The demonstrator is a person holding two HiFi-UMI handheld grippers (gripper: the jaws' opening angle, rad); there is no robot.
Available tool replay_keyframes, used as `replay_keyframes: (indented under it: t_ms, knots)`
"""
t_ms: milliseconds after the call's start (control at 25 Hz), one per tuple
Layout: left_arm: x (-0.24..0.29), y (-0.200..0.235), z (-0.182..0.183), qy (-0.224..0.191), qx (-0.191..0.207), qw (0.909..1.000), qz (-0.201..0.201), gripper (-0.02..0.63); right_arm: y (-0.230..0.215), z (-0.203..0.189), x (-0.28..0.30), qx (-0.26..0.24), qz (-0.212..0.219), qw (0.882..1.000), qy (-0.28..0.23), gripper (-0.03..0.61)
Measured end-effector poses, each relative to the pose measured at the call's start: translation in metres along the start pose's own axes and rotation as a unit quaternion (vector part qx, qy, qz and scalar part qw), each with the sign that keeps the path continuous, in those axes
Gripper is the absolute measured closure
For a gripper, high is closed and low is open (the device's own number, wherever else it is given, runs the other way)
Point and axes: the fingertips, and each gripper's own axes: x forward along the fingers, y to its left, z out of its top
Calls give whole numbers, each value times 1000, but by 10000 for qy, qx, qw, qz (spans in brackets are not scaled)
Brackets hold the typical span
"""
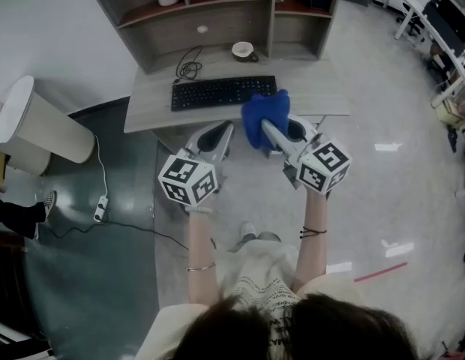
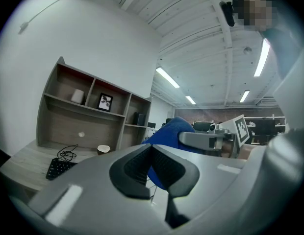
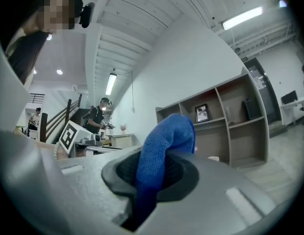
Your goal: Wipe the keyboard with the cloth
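right tongs (image 1: 268,129): clamped on the blue cloth (image 1: 264,113). the cloth overlaps the right end of the keyboard (image 1: 217,93) in the head view; contact cannot be confirmed. left tongs (image 2: 153,169): closed, pads together, nothing between them, positioned before the tabletop (image 1: 150,105) edge.

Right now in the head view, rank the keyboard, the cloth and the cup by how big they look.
Keyboard, then cloth, then cup. The cloth sits nearer the camera, which enlarges it.
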Motion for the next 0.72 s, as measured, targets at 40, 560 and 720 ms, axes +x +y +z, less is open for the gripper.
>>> replay_keyframes:
  t_ms: [40,560,720]
  knots:
    - [1,1,0,5,0,10000,-26,626,0,-1,1,-11,-16,10000,16,526]
    - [20,13,-11,121,-164,9996,-188,626,-23,-10,2,106,-322,9993,130,526]
    - [31,18,-10,124,-197,9995,-218,626,-34,-7,8,77,-327,9993,161,526]
